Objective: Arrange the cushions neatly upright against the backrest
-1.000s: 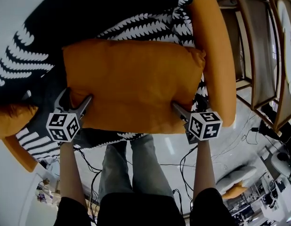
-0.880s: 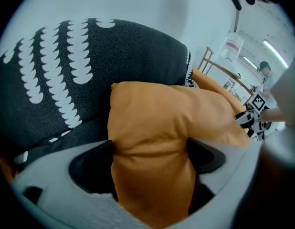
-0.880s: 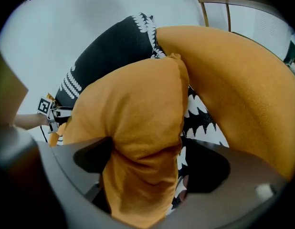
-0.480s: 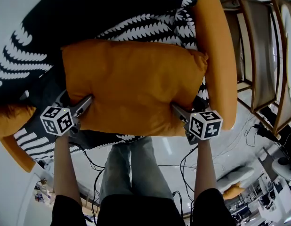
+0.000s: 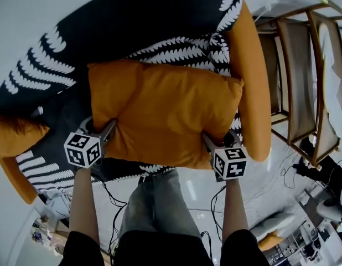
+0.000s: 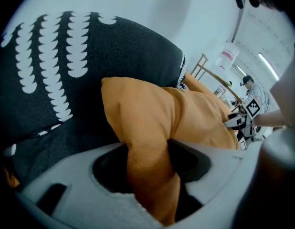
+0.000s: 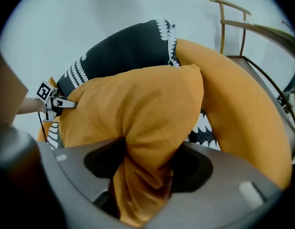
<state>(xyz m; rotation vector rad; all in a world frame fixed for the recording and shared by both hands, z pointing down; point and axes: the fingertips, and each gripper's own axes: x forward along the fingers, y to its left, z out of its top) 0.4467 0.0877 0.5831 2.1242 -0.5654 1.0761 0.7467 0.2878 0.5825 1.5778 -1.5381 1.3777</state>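
A large orange cushion (image 5: 165,112) lies across the seat of a black sofa with a white leaf pattern (image 5: 132,21). My left gripper (image 5: 107,133) has the cushion's near left corner between its jaws, and my right gripper (image 5: 208,143) has the near right corner. Both pairs of jaws have just been closing on the fabric. In the left gripper view the orange cloth (image 6: 152,113) is bunched and pinched in the left gripper (image 6: 150,175). The right gripper view shows the same cushion (image 7: 147,109) squeezed in the right gripper (image 7: 145,175). A second orange cushion (image 5: 16,137) lies at the far left.
An orange padded armrest (image 5: 254,82) bounds the sofa on the right, just beside the held cushion. Beyond it stands a wooden slatted frame (image 5: 304,76). The person's legs (image 5: 157,204) and loose cables on the glossy floor are below the seat's front edge.
Both grippers have closed onto the cushion's near corners. The cushion has shifted right, its left end now bunched up. The left gripper moved right; the right one moved slightly left.
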